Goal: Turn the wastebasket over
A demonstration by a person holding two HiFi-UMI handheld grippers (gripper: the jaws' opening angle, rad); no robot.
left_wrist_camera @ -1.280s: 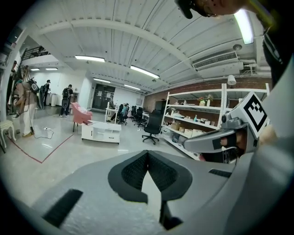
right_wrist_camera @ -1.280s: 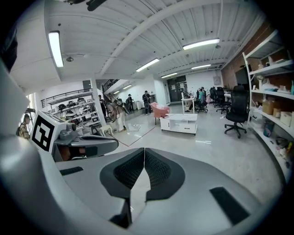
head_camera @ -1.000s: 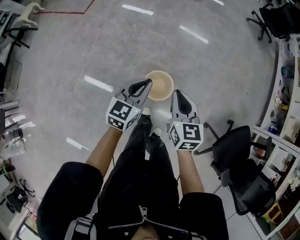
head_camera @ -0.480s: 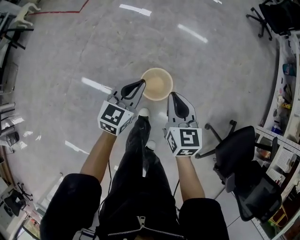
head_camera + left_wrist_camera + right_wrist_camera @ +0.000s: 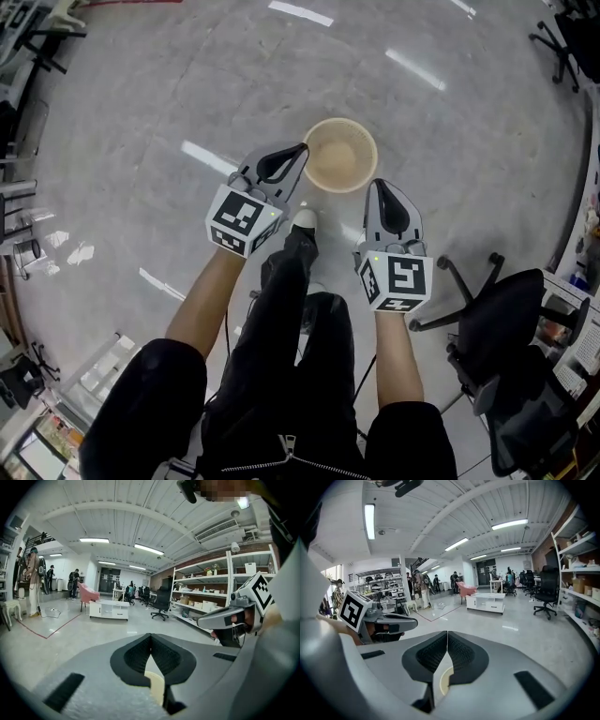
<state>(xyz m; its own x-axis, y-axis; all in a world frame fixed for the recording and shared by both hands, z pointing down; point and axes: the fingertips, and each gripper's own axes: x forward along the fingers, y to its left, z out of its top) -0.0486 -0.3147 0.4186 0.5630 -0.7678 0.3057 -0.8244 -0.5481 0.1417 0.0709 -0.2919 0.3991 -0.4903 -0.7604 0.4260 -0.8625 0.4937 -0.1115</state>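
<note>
Nearest, the left gripper (image 5: 298, 152) and right gripper (image 5: 377, 187) are held empty, jaws pressed together. Just beyond, between them, a beige wastebasket (image 5: 339, 159) is seen upright on the floor (image 5: 169, 103). It is judged light and thin-walled, best taken by the rim.

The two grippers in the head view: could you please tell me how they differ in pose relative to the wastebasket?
The left gripper slants toward the wastebasket, while the right gripper points almost straight up the picture. The left gripper's tip appears beside the rim; the right gripper's tip stops short of it. Both are shut and empty.
</note>
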